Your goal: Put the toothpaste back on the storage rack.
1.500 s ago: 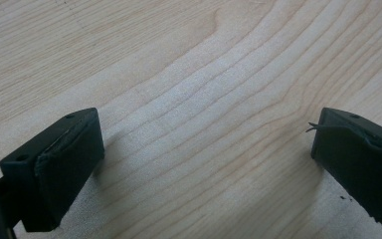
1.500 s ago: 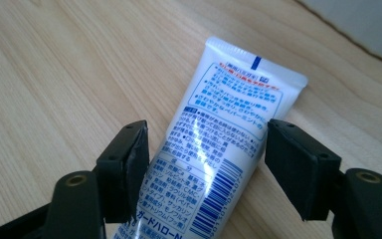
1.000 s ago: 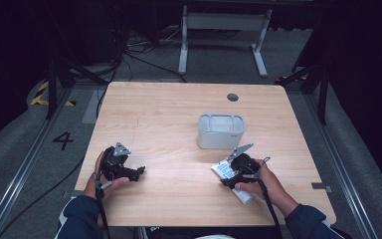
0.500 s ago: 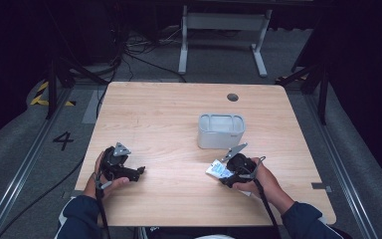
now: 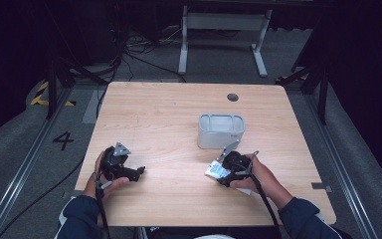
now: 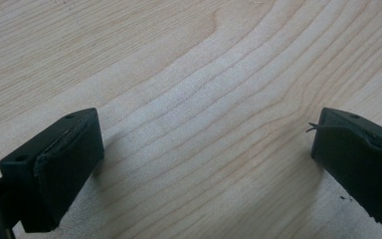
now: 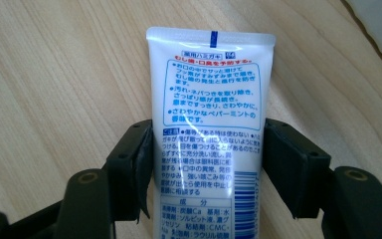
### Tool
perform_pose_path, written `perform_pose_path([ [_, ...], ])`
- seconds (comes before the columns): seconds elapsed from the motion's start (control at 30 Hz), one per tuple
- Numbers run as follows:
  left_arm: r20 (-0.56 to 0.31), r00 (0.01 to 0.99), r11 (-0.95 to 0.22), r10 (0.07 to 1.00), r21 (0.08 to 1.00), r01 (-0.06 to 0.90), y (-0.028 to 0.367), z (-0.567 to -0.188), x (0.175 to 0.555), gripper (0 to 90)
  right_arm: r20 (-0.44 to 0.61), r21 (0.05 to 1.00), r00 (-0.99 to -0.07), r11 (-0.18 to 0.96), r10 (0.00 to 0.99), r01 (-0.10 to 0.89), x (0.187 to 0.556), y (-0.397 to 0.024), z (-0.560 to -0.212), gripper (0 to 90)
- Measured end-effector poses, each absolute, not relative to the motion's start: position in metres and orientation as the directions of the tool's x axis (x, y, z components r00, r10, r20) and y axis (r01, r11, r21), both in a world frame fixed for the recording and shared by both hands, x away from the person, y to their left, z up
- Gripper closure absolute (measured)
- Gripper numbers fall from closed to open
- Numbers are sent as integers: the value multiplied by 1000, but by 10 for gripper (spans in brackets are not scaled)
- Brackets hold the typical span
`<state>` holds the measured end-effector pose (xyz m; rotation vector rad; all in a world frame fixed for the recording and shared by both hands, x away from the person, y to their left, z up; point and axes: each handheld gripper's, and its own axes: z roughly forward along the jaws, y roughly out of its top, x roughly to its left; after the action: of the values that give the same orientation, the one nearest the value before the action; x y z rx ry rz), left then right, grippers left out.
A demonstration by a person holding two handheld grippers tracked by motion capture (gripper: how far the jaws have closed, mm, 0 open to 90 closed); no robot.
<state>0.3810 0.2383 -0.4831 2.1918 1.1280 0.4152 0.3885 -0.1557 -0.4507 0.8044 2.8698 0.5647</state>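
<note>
The right gripper (image 7: 206, 164) has just been easing its jaws apart again after a squeeze, and they now sit against both long edges of the white toothpaste tube (image 7: 210, 124), gripping it by its width so the flat crimped end points ahead, toward the white bin (image 5: 221, 131). The tube is just in front of the bin on the person's side, held low over the wooden table (image 5: 169, 114), probably to be carried to the bin. The left gripper (image 6: 204, 164) rests well to the left of the bin, jaws spread wide on nothing, likely kept clear as a spare hand.
</note>
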Motion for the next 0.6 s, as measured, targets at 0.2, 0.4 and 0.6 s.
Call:
perform_pose_path([
  [0.2,-12,583,-432,812,660,615,238,-483,381,4,-3,374,-869,806,495,458,389,-154,-450,441],
  [0.4,-4,586,-438,810,660,610,239,-483,381,4,-5,388,-878,810,479,440,388,-156,-448,523],
  [0.6,-8,583,-434,813,659,614,238,-483,381,4,6,407,-884,806,468,430,387,-159,-446,580],
])
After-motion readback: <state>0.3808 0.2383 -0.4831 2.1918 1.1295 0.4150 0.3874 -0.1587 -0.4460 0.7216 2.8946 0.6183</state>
